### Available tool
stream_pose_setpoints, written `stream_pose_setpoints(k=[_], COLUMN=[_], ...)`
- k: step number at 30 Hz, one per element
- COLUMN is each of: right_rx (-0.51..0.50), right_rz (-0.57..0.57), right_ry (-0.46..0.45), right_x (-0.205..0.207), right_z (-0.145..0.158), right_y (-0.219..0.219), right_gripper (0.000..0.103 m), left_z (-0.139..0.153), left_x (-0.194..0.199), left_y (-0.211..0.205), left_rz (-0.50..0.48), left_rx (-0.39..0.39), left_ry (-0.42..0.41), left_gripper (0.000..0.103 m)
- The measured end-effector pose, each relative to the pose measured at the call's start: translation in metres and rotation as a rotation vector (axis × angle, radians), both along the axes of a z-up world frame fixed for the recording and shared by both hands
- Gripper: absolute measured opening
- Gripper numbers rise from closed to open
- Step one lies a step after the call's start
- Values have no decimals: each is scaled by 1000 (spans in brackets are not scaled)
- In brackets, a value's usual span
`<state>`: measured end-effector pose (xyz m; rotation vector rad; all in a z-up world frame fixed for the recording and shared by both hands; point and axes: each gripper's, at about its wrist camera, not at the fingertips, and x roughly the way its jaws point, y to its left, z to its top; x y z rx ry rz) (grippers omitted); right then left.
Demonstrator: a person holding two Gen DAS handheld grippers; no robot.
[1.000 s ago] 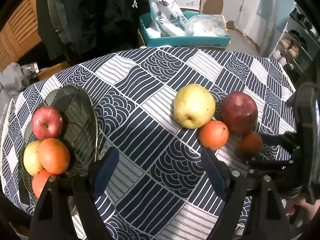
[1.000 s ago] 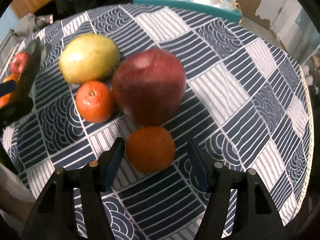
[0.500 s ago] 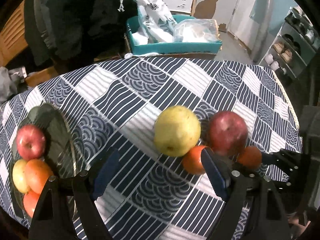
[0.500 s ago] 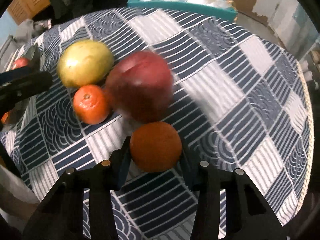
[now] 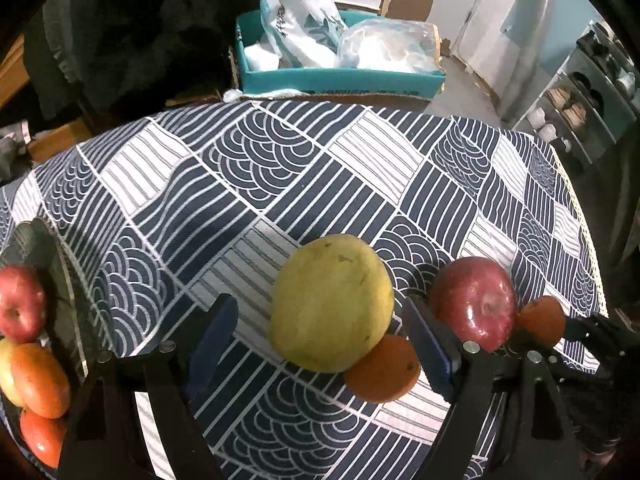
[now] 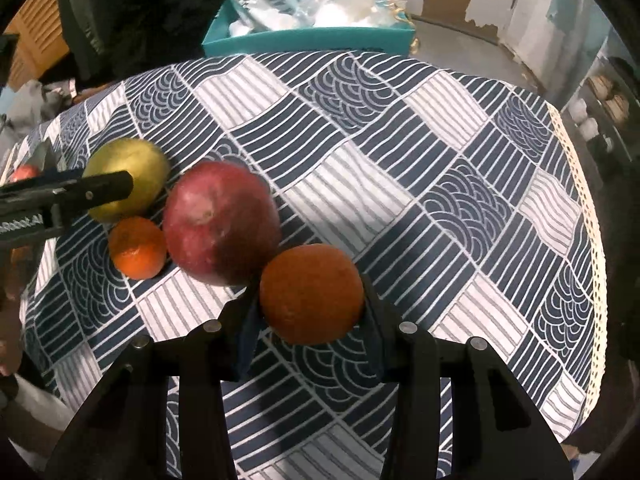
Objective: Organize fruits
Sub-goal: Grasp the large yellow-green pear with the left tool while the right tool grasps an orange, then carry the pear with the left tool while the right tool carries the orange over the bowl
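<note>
Fruit split btw table and dish.
Yellow pear (image 5: pixel 332 304), small mandarin (image 5: pixel 382 372) and red apple (image 5: pixel 474 304) are clustered touching; orange (image 6: pixel 312 294) is held off-table; dish (image 5: pixel 66 300) w/ four fruits lies at left.

Two red apples (image 5: pixel 474 307), four oranges (image 5: pixel 382 372), two yellow fruits (image 5: pixel 332 314).

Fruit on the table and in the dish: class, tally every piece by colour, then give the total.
Red: 2, the large apple on the cloth and the small apple in the dish.
Yellow: 2, the big pear-like fruit and one pale piece in the dish.
Orange: 4, one in the right gripper, one on the cloth, two in the dish.
Total: 8.
</note>
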<state>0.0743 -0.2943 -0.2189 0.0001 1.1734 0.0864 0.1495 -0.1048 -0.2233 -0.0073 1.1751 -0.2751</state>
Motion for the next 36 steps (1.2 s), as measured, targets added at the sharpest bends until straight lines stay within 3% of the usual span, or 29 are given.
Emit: stream_pose_setpoints(k=[2,7,17,36], right_rx=[4,12,-7,-3], right_rz=[-9,-13,-14,10], right_ry=[-2,-15,-71,-255], right_x=[2,-1,-1,-10], right_z=[2,7,21,91], right_y=[-3,-5,-5,14], right_gripper=[44,44,44,44], left_z=[-5,-14,-6,70], left_x=[2,3,-9,-51], left_y=[-3,-6,-2,8], left_rz=[-10,-31,-14,-11], left_rx=[11,-19,-7,-54], left_ry=[9,37,5,-131], left_gripper=[83,67,66,66])
